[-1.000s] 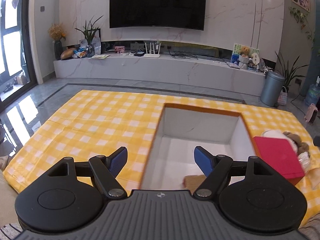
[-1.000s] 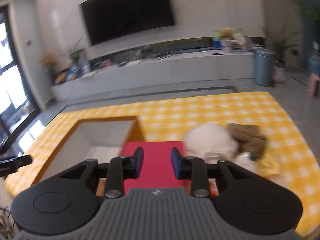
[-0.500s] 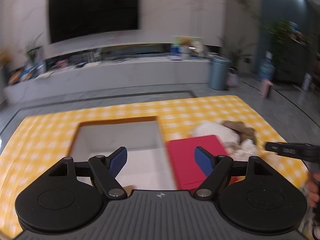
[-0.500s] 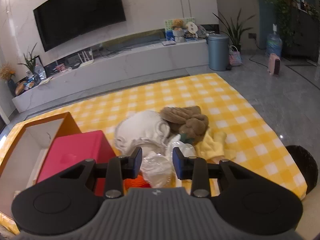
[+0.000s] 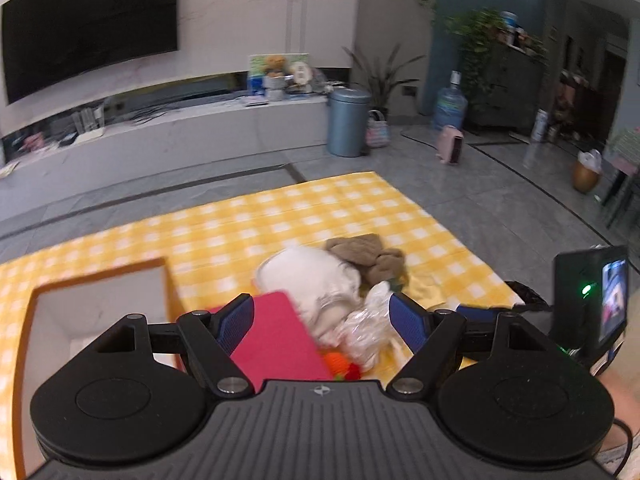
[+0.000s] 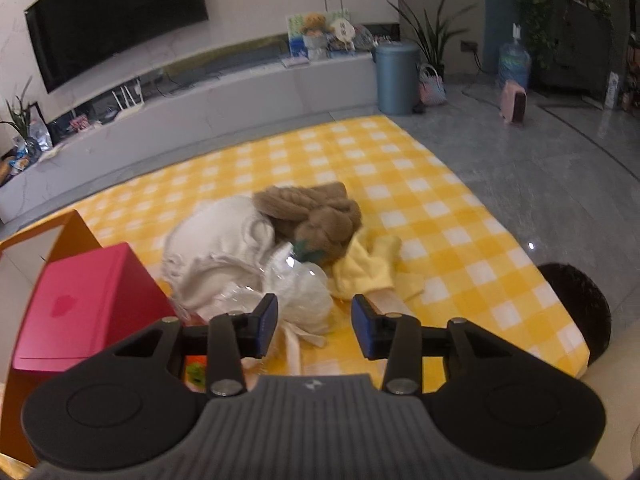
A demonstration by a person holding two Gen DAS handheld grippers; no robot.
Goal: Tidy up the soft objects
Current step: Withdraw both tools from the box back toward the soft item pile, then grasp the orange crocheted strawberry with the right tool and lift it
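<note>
A heap of soft things lies on the yellow checked cloth [image 6: 440, 216]: a white garment [image 6: 216, 240] [image 5: 312, 276], a brown knitted piece [image 6: 312, 208] [image 5: 364, 252], a yellow cloth [image 6: 368, 264] and a crinkled clear plastic bag [image 6: 296, 292] [image 5: 368, 328]. My right gripper [image 6: 314, 326] hovers just before the bag, its jaws opening, nothing pressed between them. My left gripper [image 5: 322, 318] is wide open above the red box [image 5: 272, 336] and the heap's near edge, holding nothing. The right gripper's body [image 5: 588, 296] shows at the left view's right edge.
An open orange cardboard box [image 5: 100, 284] with a white inside stands left of the red box [image 6: 84, 300]. An orange toy [image 5: 336, 362] lies by the red box. A dark round object [image 6: 576, 300] sits at the cloth's right corner. Beyond are grey floor and a TV bench.
The left view swung right from the open cardboard box to the heap. The right view dropped toward the heap and its jaws spread wider.
</note>
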